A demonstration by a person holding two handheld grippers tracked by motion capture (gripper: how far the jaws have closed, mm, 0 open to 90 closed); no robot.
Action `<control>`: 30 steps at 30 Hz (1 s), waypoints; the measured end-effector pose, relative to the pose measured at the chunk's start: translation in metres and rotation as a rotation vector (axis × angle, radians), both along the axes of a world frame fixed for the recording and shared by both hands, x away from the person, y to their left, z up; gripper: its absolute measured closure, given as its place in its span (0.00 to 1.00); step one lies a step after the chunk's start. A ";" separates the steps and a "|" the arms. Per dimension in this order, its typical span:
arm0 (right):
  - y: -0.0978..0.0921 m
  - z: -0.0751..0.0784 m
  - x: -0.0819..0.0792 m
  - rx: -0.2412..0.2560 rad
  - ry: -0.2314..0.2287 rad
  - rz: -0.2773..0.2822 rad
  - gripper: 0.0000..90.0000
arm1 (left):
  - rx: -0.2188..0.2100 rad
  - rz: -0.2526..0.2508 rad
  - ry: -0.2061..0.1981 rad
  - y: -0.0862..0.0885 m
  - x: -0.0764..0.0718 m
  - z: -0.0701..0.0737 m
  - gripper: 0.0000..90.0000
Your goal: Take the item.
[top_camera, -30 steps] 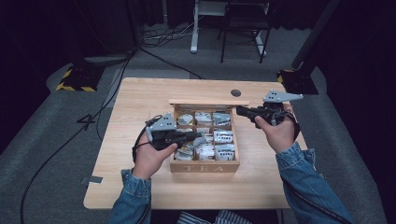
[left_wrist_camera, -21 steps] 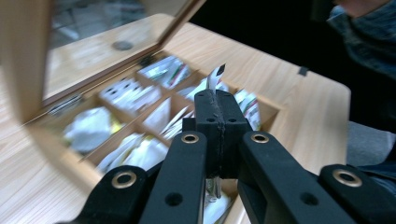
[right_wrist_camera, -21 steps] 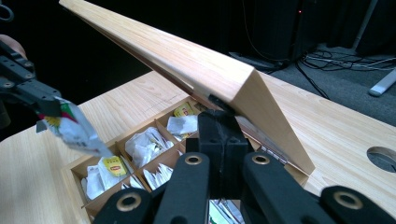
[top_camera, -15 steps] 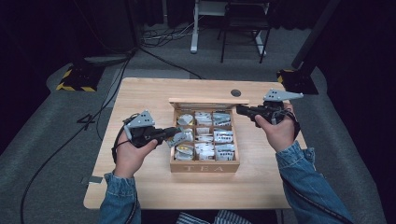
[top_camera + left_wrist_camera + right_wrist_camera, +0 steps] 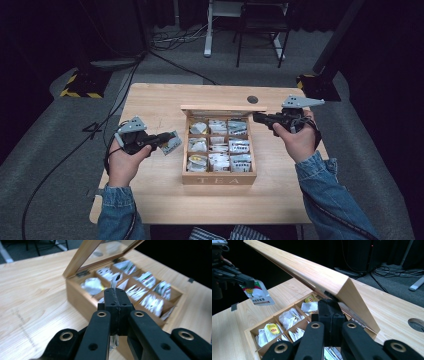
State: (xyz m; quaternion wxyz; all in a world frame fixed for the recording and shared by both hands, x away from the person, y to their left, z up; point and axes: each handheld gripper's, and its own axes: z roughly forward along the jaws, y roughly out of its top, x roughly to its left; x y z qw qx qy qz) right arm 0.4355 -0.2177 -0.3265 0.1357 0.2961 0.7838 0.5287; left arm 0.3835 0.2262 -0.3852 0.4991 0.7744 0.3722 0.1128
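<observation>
**Over the tea box: 1 sachet lifted clear, lid propped open**

At the light wooden table (image 5: 160, 105), a person in denim sleeves works 2 black two-jaw grippers around the compartmented wooden tea box marked TEA (image 5: 219, 178). Left of the box, the left gripper (image 5: 165, 139) has its jaws pressed together on a white paper tea sachet printed with a flower in red and green (image 5: 171, 143), held in the air above the tabletop, just beside the box's left wall and apart from it. Over the box's far right corner, the right gripper (image 5: 257, 118) sits with jaws closed together against the raised edge of the hinged wooden lid with its glass pane (image 5: 312, 272), which stands tilted open. Loose sachets fill the compartments (image 5: 287, 315).
</observation>
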 end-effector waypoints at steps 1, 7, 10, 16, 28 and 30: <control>0.000 0.000 0.000 0.000 0.000 0.000 1.00 | 0.000 0.000 0.000 0.000 0.000 0.000 1.00; 0.000 0.000 0.000 0.001 0.000 -0.001 1.00 | 0.017 0.050 0.052 0.011 0.008 -0.014 1.00; 0.000 0.000 0.000 0.001 0.000 -0.001 1.00 | 0.024 0.066 0.059 0.014 0.010 -0.017 1.00; 0.000 -0.001 -0.001 0.001 0.001 -0.002 1.00 | 0.033 0.101 0.092 0.022 0.015 -0.026 0.99; 0.000 -0.001 -0.001 0.004 0.003 -0.001 1.00 | 0.027 0.126 0.181 0.028 0.027 -0.052 0.99; 0.000 -0.001 -0.001 0.008 0.005 -0.001 1.00 | 0.014 0.120 0.185 0.028 0.029 -0.056 0.99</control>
